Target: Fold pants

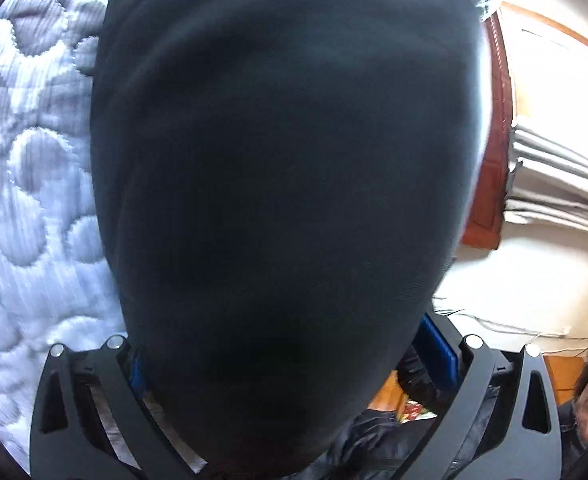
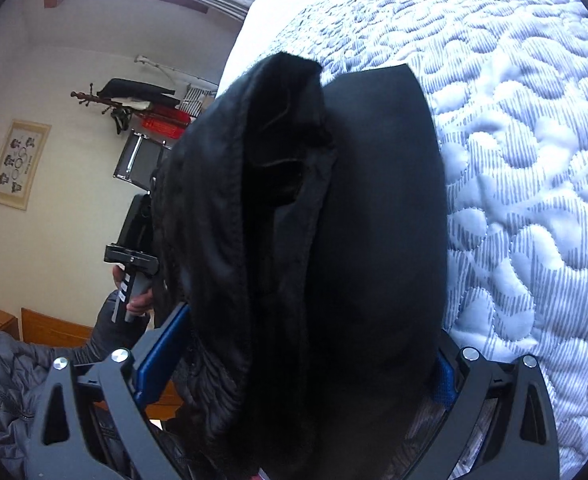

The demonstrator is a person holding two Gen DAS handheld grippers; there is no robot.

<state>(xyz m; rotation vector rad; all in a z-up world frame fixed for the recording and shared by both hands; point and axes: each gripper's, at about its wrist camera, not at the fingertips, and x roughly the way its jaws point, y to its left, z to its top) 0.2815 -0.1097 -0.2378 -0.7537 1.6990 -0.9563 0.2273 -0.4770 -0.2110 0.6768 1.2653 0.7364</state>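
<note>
The left hand-held gripper [image 1: 281,364] is closed on the black pants [image 1: 285,160], lifted above the quilted bed [image 1: 33,200]. The right hand-held gripper [image 2: 314,368] also pinches them. The pants' long axis runs away from both cameras. For a clean fold, keep the edges level and taut while lowering.

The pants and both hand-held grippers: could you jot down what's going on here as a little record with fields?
Garment: black pants, bunched, filling both views
Left hand-held gripper: shut on the pants
Right hand-held gripper: shut on the pants, fleecy lining showing
Surface: white quilted mattress behind the pants
Fold state: cannot tell; fabric hides most of each view
Person: hand on the other gripper's handle
</note>
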